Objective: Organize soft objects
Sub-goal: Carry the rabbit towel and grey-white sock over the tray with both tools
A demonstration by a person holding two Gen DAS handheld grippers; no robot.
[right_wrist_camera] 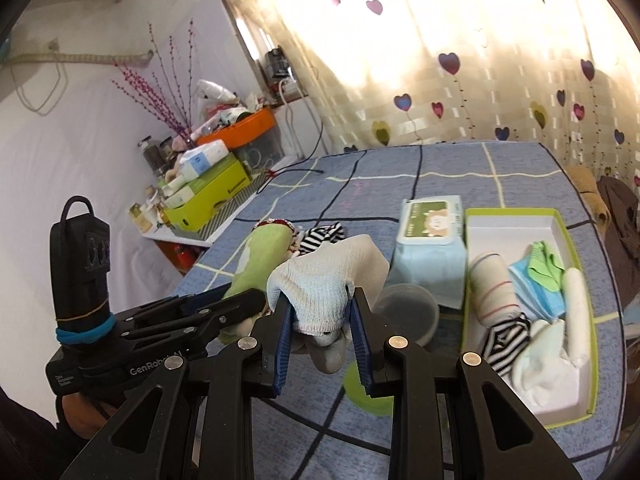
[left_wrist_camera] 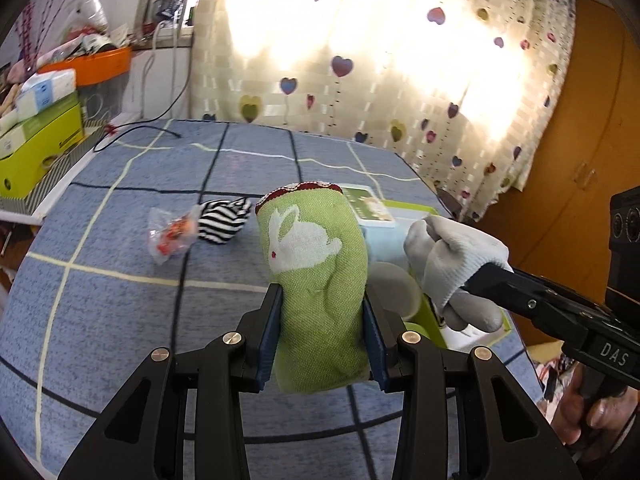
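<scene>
Left gripper (left_wrist_camera: 322,332): jaws clamped on rolled green rabbit-print sock (left_wrist_camera: 316,276), held above the blue plaid bedspread (left_wrist_camera: 120,312).
Right gripper (right_wrist_camera: 322,336): jaws clamped on white-grey knit sock (right_wrist_camera: 324,276).
Green-rimmed white cardboard box (right_wrist_camera: 576,256): rolled socks inside.
Beyond: black-and-white striped sock (left_wrist_camera: 222,222) on bedspread.

**Hidden and cut off**

The green rabbit-print sock (left_wrist_camera: 320,280) hides most of the pale blue wet-wipe pack (left_wrist_camera: 384,240). The white-lined green cardboard box (right_wrist_camera: 516,216) loses its near corner behind the black gripper frame; clutter on the side shelf (right_wrist_camera: 188,184) is too small to identify.
</scene>
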